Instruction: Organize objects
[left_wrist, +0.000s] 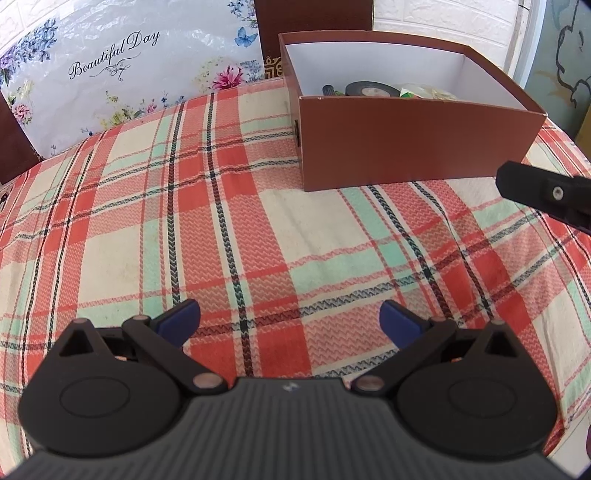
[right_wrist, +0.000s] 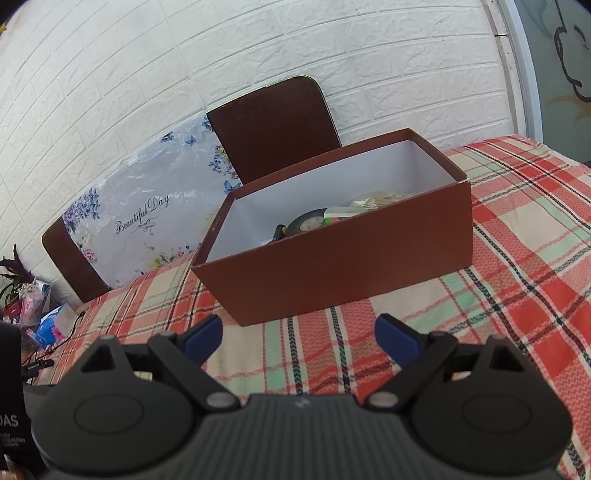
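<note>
A brown cardboard box (left_wrist: 413, 144) with a white inside stands on the plaid tablecloth (left_wrist: 221, 229); it also shows in the right wrist view (right_wrist: 343, 266). Inside lie a roll of black tape (left_wrist: 369, 88), a dark-handled tool (left_wrist: 330, 90) and green and pale packets (left_wrist: 424, 91). The tape roll also shows in the right wrist view (right_wrist: 306, 223). My left gripper (left_wrist: 290, 319) is open and empty over the cloth, short of the box. My right gripper (right_wrist: 297, 334) is open and empty, just in front of the box. Its black finger shows at the left view's right edge (left_wrist: 546, 194).
A floral plastic bag reading "Beautiful Day" (left_wrist: 122, 70) and brown chair backs (right_wrist: 273, 129) stand behind the table against a white brick wall (right_wrist: 258, 48). Clutter and cables (right_wrist: 40, 321) lie off the table's left edge.
</note>
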